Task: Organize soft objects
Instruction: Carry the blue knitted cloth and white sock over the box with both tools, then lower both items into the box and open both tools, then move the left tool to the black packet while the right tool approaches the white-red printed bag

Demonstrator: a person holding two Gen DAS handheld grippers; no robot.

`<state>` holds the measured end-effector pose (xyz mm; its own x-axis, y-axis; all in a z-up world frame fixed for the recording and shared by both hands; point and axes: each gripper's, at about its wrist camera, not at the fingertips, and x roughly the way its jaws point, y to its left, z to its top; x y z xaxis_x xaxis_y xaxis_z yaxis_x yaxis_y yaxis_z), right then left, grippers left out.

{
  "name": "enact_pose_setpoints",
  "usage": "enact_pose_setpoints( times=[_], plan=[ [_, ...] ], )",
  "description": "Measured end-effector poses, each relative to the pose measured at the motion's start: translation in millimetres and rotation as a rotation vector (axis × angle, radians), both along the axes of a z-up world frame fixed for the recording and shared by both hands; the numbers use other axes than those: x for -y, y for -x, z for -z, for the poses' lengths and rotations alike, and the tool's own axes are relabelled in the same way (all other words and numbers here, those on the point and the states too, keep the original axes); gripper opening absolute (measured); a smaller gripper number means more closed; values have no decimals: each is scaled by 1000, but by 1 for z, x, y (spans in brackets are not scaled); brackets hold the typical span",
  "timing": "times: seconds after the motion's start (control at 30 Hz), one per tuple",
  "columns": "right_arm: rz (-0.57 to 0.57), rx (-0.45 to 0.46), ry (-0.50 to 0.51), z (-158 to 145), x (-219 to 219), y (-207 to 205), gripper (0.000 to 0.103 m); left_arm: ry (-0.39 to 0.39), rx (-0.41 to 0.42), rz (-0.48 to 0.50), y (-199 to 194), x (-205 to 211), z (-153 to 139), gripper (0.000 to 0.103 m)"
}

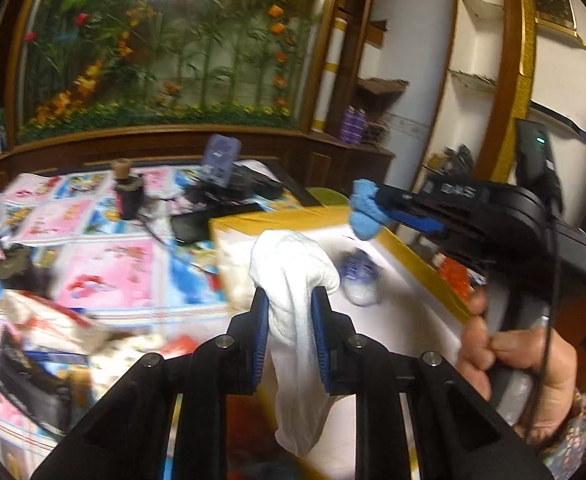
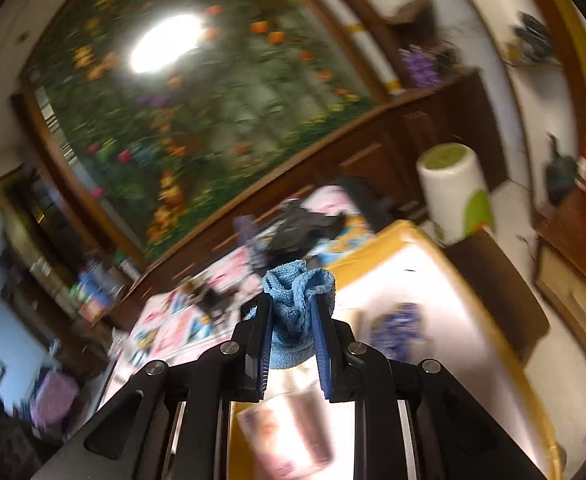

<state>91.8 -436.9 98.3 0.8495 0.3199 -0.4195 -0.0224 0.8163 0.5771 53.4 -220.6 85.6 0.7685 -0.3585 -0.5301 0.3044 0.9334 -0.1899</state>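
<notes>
The left gripper [image 1: 291,300] is clamped on a white sock [image 1: 295,320] held above the near edge of a yellow-rimmed box [image 1: 425,264]; the sock's long axis runs vertical, one end bunched above the fingers, the other dangling below. The right gripper [image 2: 293,312] pinches a crumpled blue sock [image 2: 297,312], also upright, over the box, where a purple-and-white bundle [image 1: 359,278] lies.

Looks like someone's lived-in home: a cartoon-print tablecloth [image 1: 105,264] on a cluttered table, a big flower mural [image 1: 165,44] on the far wall, dark wooden cabinets [image 2: 373,160] below it.
</notes>
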Motion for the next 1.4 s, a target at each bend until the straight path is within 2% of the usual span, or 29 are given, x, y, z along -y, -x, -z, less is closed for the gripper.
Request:
enact_pose_setpoints(
  times=[0.13,0.2,0.53,0.67,0.73,0.87,1.07,1.13,1.4],
  plan=[
    [59,-114,-25,17,21,-11,20,-1,-85,81,-6,34,14,20],
    [47,-157,-39,24,24,-16,20,-3,-120,102,-8,44,21,20],
    [-52,-224,-16,35,5,-27,22,-21,-203,120,-13,49,39,20],
    [-77,-233,13,35,-5,-30,26,-32,-193,119,-11,49,39,21],
    [-75,-230,21,34,-7,-29,26,-32,-195,115,-12,48,39,24],
    [-62,-218,15,33,-7,-28,40,-9,-208,105,-14,43,39,32],
    [-40,-178,3,27,-3,-24,40,13,-184,96,-11,38,34,43],
    [-37,-162,1,25,-3,-21,40,19,-163,95,-8,36,30,52],
    [-45,-110,25,16,-7,-16,40,-26,-48,57,3,31,14,57]
  ],
)
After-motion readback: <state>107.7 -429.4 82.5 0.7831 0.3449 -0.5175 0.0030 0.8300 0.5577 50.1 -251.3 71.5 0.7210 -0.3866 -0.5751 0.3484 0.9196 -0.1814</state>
